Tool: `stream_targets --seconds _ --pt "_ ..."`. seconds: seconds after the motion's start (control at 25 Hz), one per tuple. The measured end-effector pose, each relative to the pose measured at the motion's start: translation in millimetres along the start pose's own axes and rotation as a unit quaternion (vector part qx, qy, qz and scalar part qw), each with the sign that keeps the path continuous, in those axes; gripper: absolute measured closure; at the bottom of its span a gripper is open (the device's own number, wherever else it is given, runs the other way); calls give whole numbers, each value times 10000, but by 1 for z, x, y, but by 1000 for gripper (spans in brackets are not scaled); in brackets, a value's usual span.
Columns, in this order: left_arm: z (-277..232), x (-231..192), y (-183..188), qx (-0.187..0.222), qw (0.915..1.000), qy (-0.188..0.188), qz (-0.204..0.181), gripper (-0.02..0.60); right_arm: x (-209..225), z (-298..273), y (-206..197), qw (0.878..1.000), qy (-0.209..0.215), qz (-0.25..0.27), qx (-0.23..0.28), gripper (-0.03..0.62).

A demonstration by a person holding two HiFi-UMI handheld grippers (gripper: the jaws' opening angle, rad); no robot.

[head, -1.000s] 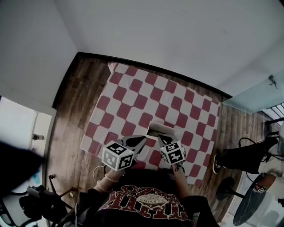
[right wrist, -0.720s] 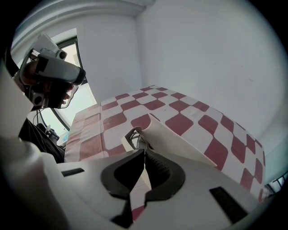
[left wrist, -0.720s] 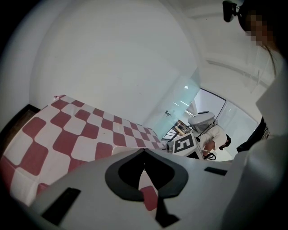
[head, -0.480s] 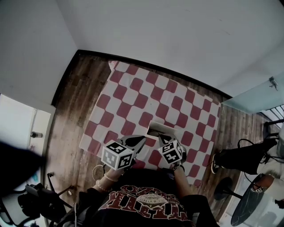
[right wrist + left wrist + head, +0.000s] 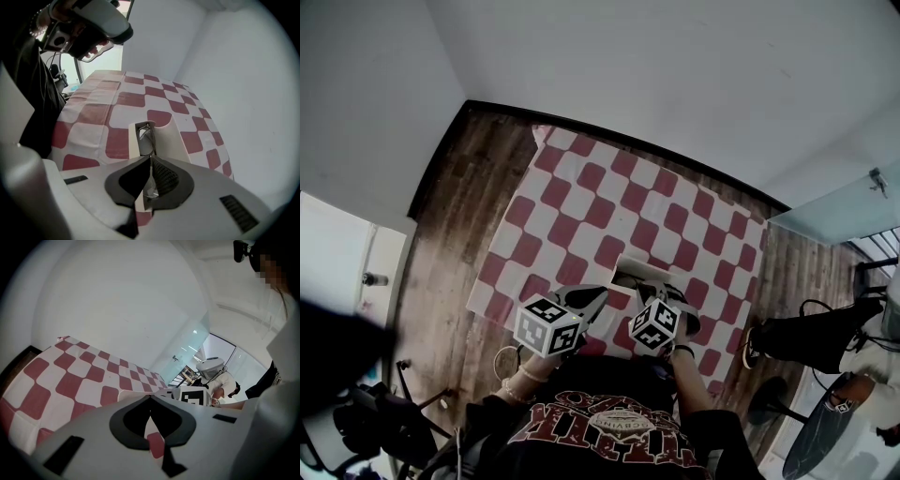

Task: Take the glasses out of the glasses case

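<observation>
Right hand-held gripper (image 5: 149,160) is clenched on the glasses (image 5: 147,135), judged not yet lifted from the open case (image 5: 172,137) on the table (image 5: 126,101); left hand-held gripper (image 5: 150,397) is closed, empty.

Nothing here I can read: the red lettering on my black shirt (image 5: 609,427) is upside down and blurred, and the cubes (image 5: 548,326) on my left tongs (image 5: 596,298) and right tongs (image 5: 643,294) bear only square patterns

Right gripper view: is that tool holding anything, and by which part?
The right tool is shut on the glasses, pinching the frame near its middle, as they lie in the white case. The left tool holds nothing.
</observation>
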State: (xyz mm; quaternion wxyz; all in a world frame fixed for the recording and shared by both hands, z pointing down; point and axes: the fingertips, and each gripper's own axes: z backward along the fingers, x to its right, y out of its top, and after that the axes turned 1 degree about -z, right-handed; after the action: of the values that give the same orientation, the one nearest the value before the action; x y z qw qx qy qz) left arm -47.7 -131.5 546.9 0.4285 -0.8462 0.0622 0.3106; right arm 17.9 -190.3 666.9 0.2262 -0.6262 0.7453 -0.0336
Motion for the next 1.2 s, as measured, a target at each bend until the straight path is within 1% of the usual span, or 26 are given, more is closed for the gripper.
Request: stream_targets --seconds 0.12,0.36,0.6,0.76,0.92,1.08,1.2 --pt "0 0 -1 -11 10000 -17 25 583 -1 -1 0 9996 -14 260 -86 571" --pt "0 -2 -2 -24 10000 -26 55 583 -2 -1 1 9979 90 609 -202 571" --pt "2 -5 -4 -12 9999 -20 102 583 -4 -4 1 9934 195 1044 -431 571" --pt "4 -8 -5 0 9999 -21 129 583 -4 -7 0 9916 359 1112 -559 571" --pt "5 -11 -7 -3 9998 -26 173 583 -4 -10 -1 9901 613 1058 -684 569" --pt "5 -12 -8 -2 9998 -28 199 583 3 -12 1 9887 647 1104 -779 566" --pt "6 -12 -10 -17 9998 -46 215 583 1 -11 4 9864 752 1198 -836 566"
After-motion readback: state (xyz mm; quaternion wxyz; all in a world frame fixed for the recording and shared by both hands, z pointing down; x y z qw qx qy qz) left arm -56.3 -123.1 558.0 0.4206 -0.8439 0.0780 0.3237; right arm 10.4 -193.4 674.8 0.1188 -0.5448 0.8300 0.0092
